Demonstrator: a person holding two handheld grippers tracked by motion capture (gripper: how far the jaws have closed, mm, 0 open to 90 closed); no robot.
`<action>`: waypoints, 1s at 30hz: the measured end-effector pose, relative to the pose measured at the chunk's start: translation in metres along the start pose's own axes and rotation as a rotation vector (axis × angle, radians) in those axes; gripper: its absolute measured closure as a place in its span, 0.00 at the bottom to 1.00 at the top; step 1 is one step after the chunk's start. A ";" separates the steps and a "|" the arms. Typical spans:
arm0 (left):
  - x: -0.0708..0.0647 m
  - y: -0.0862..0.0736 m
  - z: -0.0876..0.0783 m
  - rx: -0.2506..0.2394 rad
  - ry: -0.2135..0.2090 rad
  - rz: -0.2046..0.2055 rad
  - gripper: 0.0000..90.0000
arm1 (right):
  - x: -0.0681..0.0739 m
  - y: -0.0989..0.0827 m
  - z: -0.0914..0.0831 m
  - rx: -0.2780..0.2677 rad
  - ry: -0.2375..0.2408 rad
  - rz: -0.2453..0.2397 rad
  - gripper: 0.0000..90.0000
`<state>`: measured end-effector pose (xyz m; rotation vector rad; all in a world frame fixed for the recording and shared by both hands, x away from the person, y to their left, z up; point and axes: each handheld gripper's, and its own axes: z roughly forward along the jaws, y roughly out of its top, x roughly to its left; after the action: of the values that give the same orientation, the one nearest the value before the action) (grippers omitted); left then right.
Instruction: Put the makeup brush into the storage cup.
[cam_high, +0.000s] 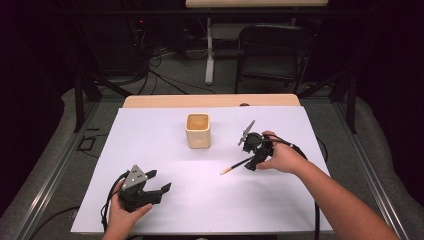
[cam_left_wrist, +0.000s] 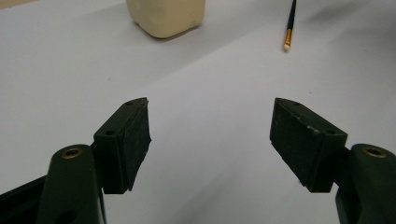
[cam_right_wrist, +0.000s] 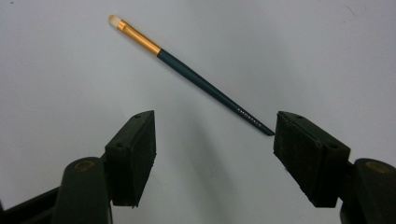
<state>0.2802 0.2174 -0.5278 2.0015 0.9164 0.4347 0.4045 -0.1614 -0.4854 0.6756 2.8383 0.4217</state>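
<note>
Lying flat on the white desk (cam_high: 165, 150) near its right edge: paintbrush (cam_right_wrist: 187, 67), beside the cream cup (cam_high: 198, 131). Right gripper (cam_right_wrist: 212, 140) jaws wide, handle tip just at one pad. Left gripper (cam_left_wrist: 210, 140) wide, empty, near front-left corner.

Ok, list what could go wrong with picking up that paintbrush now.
1. The right claw is open with the paintbrush lying slantwise, only its thin tail near one pad; closing here would likely miss or flick it.
2. The brush lies flat on the white table, so the pads may scrape the surface.
3. The cup is narrow; the brush could tip it.
</note>
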 end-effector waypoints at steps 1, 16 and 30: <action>0.000 0.000 0.000 0.001 0.000 0.001 0.32 | 0.000 0.001 0.001 0.010 -0.010 -0.014 0.31; 0.000 0.000 0.000 0.000 0.000 0.001 0.32 | -0.001 0.009 0.001 0.025 -0.011 -0.034 0.22; 0.000 0.000 0.001 0.003 -0.003 0.002 0.33 | 0.000 0.013 0.003 0.043 -0.007 -0.061 0.23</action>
<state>0.2806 0.2166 -0.5284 2.0054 0.9142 0.4310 0.4111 -0.1493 -0.4843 0.5951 2.8611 0.3483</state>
